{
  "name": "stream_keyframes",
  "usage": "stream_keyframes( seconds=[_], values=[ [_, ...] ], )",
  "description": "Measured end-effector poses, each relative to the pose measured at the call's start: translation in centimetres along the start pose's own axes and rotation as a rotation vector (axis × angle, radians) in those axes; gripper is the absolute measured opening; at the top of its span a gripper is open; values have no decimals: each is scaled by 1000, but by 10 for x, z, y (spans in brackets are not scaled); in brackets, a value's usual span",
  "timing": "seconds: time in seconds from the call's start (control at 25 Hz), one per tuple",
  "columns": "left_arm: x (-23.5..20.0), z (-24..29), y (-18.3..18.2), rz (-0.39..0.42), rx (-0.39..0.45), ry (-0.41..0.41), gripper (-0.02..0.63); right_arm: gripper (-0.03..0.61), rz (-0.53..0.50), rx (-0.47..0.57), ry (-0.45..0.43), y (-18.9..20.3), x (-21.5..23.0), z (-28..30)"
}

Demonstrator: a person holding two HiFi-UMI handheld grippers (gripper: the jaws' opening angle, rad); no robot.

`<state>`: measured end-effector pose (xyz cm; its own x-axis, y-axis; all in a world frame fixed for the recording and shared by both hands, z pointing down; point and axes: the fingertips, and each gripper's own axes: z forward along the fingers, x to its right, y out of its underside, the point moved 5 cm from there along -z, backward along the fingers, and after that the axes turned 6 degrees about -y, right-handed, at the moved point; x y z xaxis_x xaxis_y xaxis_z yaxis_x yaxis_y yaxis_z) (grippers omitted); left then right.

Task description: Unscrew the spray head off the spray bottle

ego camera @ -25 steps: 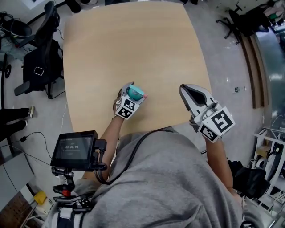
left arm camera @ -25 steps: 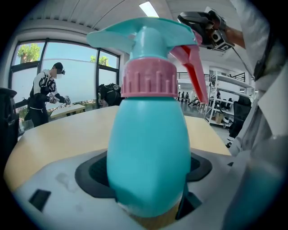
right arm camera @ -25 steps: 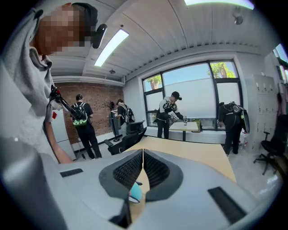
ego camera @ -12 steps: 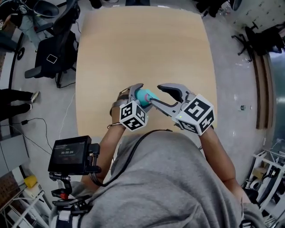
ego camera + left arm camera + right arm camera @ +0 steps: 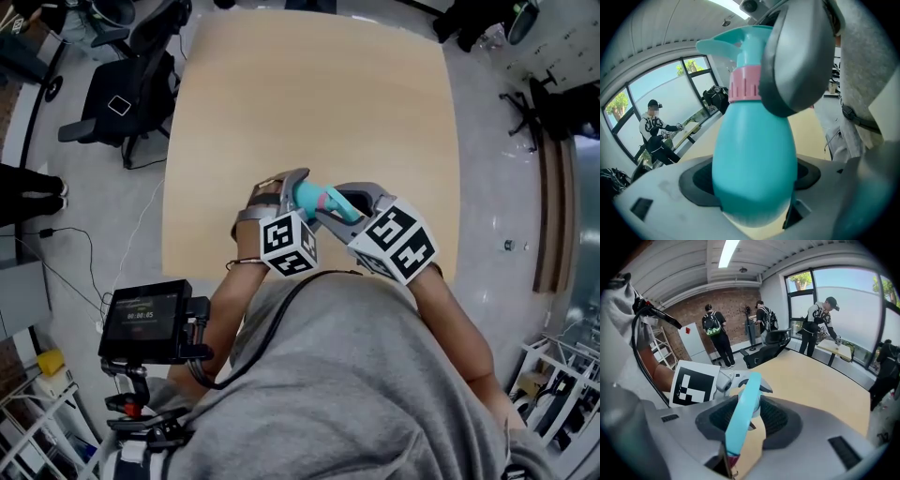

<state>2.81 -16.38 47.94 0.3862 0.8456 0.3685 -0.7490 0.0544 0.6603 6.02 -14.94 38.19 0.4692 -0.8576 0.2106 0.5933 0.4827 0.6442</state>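
You are clamping your left gripper [image 5: 292, 187] on the body of the teal spray bottle [image 5: 754, 159], holding it over the near edge of the table [image 5: 309, 94]. Your right gripper [image 5: 339, 204] is reaching in from the right. Its jaws have just been closing around the spray head [image 5: 743, 413], and a gap is still showing beside it.

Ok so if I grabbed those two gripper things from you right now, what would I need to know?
Left gripper: shut on the teal spray bottle, holding it over the near edge of the table.
Right gripper: open; its jaws have just been closing, with the spray head between them, and a gap shows beside one pad.
Done: bottle gripped, right jaws set around the head.
Left: the head is still on, with the pink collar seated on the neck. Probably finish closing, then twist the head off while the left gripper keeps the bottle steady.
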Motion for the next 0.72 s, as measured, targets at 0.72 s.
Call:
stream_keyframes(
  seconds=[0.72],
  values=[
    [23, -22, -2, 97, 172, 320, 407, 138, -983, -243, -190, 3, -37, -6]
  ],
)
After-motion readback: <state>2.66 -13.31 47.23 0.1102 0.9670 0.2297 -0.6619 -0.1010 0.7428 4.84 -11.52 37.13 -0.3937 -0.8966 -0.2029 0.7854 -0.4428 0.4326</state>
